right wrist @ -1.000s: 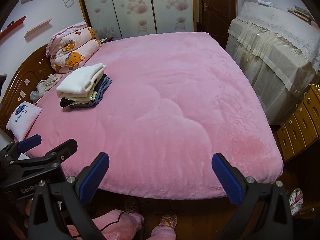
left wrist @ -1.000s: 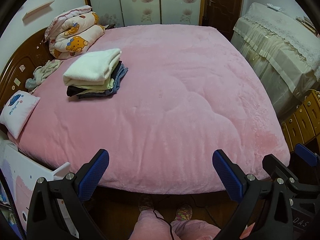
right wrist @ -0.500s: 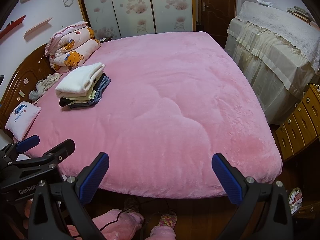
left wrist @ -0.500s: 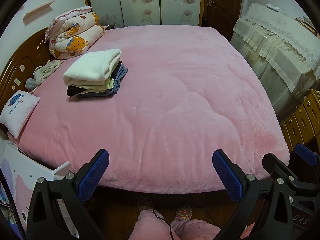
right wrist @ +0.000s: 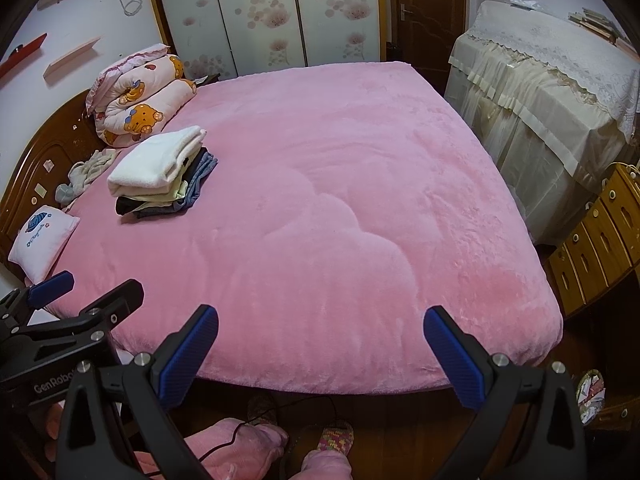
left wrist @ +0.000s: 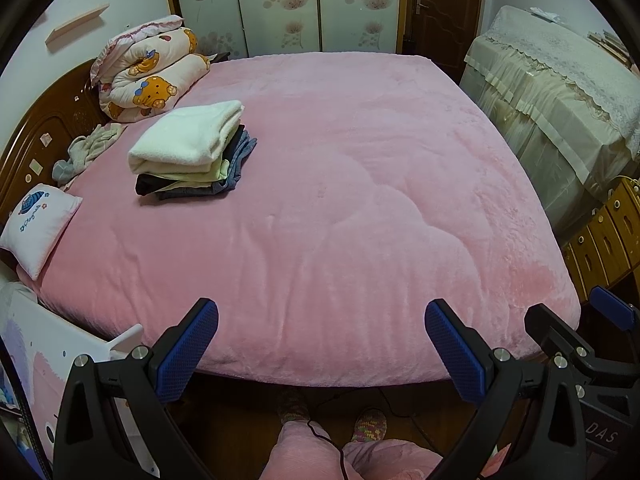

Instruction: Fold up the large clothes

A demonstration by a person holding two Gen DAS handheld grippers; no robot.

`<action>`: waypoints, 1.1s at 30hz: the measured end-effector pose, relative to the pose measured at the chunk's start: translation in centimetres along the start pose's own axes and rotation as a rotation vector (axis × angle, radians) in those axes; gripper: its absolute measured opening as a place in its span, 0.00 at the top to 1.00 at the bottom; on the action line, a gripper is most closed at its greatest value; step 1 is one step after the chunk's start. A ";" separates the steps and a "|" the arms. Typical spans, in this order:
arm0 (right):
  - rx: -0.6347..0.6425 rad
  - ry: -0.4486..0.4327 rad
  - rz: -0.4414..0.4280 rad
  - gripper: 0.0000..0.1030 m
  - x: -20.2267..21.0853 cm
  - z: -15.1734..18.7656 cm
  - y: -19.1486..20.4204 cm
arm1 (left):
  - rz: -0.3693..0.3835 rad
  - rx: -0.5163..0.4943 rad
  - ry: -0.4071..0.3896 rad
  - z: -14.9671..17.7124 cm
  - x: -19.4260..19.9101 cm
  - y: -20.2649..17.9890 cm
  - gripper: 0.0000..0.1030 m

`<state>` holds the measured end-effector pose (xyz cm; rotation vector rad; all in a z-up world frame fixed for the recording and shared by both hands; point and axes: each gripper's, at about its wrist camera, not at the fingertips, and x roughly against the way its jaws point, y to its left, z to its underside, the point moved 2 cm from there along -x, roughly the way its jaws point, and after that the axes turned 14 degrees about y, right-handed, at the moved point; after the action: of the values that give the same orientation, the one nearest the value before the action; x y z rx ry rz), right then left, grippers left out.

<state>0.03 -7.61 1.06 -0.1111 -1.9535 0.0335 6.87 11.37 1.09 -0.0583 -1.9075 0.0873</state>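
Note:
A stack of folded clothes [left wrist: 192,152], white on top and dark below, lies on the left part of the pink bed [left wrist: 340,208]; it also shows in the right wrist view [right wrist: 162,172]. My left gripper [left wrist: 320,344] is open and empty, held off the bed's near edge. My right gripper [right wrist: 320,344] is open and empty too, beside it. Each gripper shows at the edge of the other's view. A crumpled light garment [left wrist: 86,152] lies by the headboard.
A rolled bear-print quilt [left wrist: 148,76] and a small white pillow [left wrist: 38,224] sit at the bed's left. A cloth-covered table [left wrist: 560,92] and wooden drawers [left wrist: 604,236] stand right. My feet in slippers [right wrist: 332,436] are below on the wooden floor.

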 end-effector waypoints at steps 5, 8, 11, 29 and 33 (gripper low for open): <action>-0.002 0.007 -0.002 0.00 -0.1 0.1 -0.2 | -0.002 0.001 0.000 0.2 0.1 -0.1 0.01; -0.005 0.012 -0.003 0.00 -0.3 0.1 -0.6 | -0.006 0.000 -0.002 0.3 0.2 -0.2 0.01; -0.004 0.013 -0.003 0.00 -0.3 0.0 -0.8 | -0.013 -0.001 -0.004 0.5 0.4 -0.2 0.01; -0.005 0.019 -0.005 0.00 -0.5 0.1 -1.2 | -0.022 -0.006 0.001 0.3 0.4 -0.4 0.01; -0.005 0.020 -0.006 0.00 -0.6 0.0 -1.3 | -0.023 -0.005 0.000 0.3 0.5 -0.5 0.01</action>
<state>0.13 -8.98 0.64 -0.1089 -1.9337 0.0236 6.39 10.87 1.45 -0.0398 -1.9077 0.0672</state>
